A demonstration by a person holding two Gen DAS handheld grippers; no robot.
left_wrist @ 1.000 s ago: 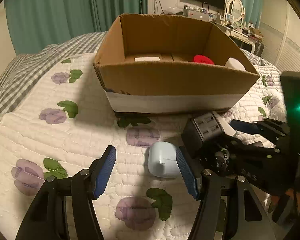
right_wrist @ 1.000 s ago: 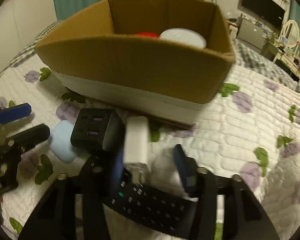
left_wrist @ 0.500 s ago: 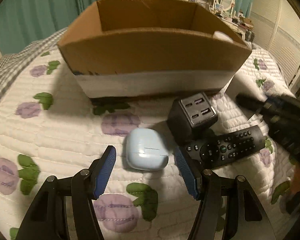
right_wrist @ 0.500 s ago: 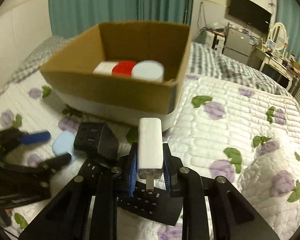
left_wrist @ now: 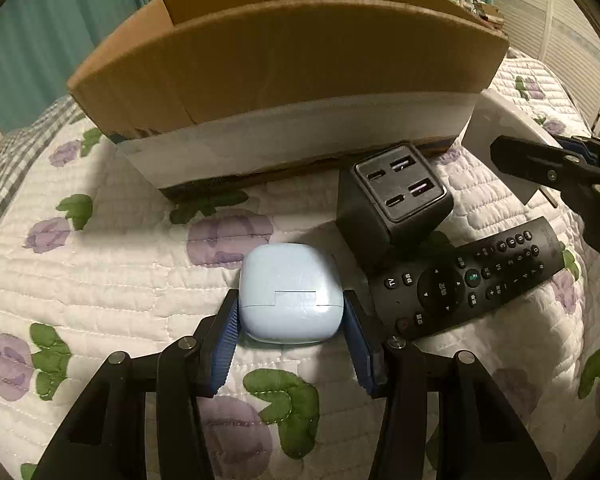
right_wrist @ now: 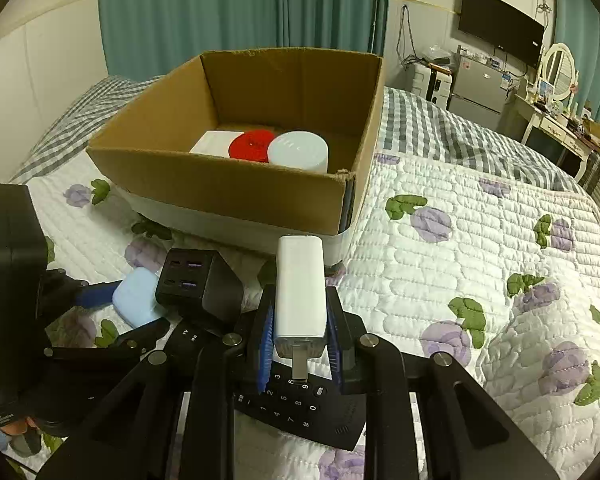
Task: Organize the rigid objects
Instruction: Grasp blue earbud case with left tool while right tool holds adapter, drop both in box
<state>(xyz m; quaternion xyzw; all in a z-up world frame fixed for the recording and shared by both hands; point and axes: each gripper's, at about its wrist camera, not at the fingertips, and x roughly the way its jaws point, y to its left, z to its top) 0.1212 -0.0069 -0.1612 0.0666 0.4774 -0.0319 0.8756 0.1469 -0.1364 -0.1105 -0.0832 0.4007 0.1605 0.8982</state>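
My left gripper (left_wrist: pixel 290 344) has its blue pads against both sides of a pale blue earbud case (left_wrist: pixel 290 294) lying on the quilt. My right gripper (right_wrist: pixel 300 342) is shut on a white plug-in charger (right_wrist: pixel 300 292), held above the bed in front of an open cardboard box (right_wrist: pixel 220 184). The box holds a red lid (right_wrist: pixel 252 145), a white round lid (right_wrist: pixel 298 153) and a white flat item (right_wrist: pixel 214 143). A black multi-port charger cube (left_wrist: pixel 392 204) and a black remote control (left_wrist: pixel 466 278) lie right of the case.
The box (left_wrist: pixel 288 64) stands on a floral white quilt (right_wrist: pixel 480 240) over a grey checked blanket. The right gripper's arm (left_wrist: pixel 560 172) shows at the right edge of the left wrist view. Green curtains, a TV and a dresser lie beyond.
My left gripper moved forward and closed its pads onto the blue case. My right gripper closed on the white charger and lifted it up and back from the box.
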